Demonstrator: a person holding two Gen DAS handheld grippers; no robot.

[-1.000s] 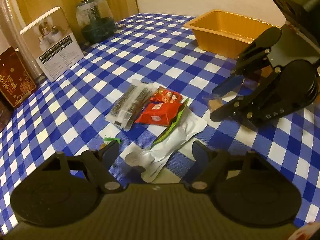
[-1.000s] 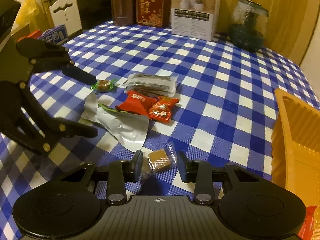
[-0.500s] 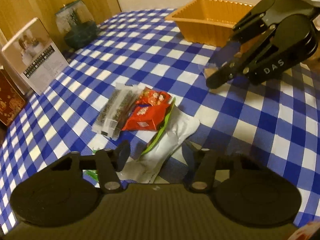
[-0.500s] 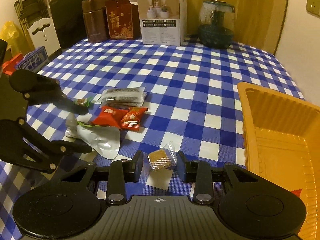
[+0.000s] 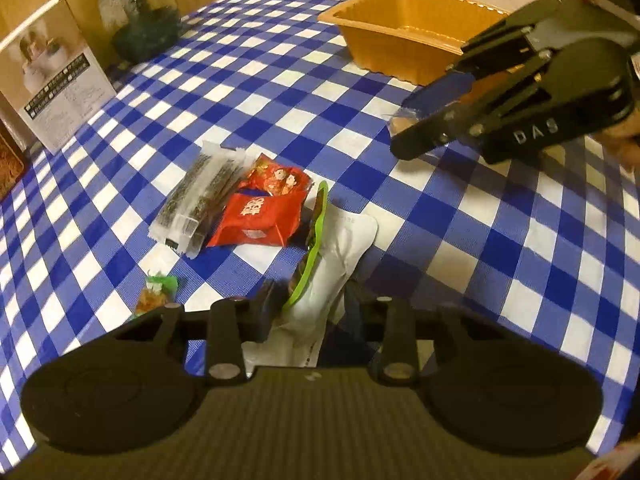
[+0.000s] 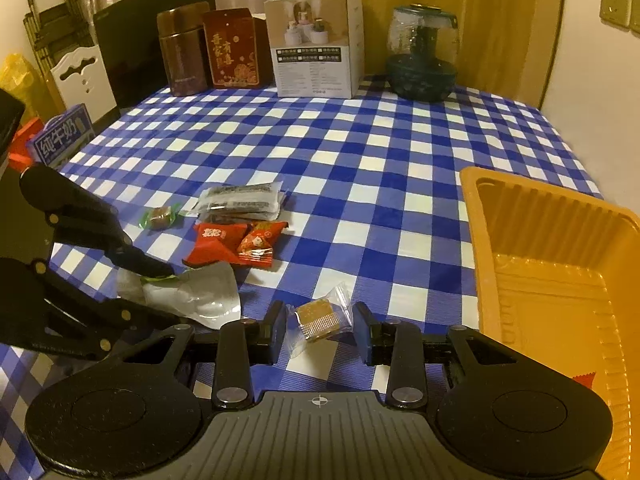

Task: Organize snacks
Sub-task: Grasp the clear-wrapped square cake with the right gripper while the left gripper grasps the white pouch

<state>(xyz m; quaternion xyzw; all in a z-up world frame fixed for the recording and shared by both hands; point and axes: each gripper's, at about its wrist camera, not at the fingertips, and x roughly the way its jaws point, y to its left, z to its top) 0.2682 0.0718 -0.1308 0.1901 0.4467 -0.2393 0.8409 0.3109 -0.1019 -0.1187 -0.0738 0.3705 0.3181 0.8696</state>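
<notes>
My right gripper [image 6: 320, 326] is shut on a clear-wrapped brown candy [image 6: 318, 316] and holds it above the table, left of the orange tray [image 6: 540, 256]. In the left wrist view the right gripper [image 5: 408, 128] hangs in front of the tray [image 5: 404, 36]. My left gripper [image 5: 310, 314] is shut on the white and green pouch [image 5: 336, 256], which also shows in the right wrist view [image 6: 200, 292]. On the cloth lie a red packet [image 5: 256, 216], a small red patterned packet [image 5: 276, 178], a dark seaweed pack [image 5: 200, 196] and a green-wrapped candy [image 5: 154, 294].
A white box [image 6: 316, 44], a glass jar [image 6: 422, 56], a red box [image 6: 232, 48] and a brown tin [image 6: 182, 52] stand along the far edge. A blue milk carton [image 6: 60, 136] sits at the left edge. A red wrapper [image 6: 582, 380] lies in the tray.
My left gripper has closed on the white and green pouch. My right gripper has carried the brown candy up and toward the orange tray.
</notes>
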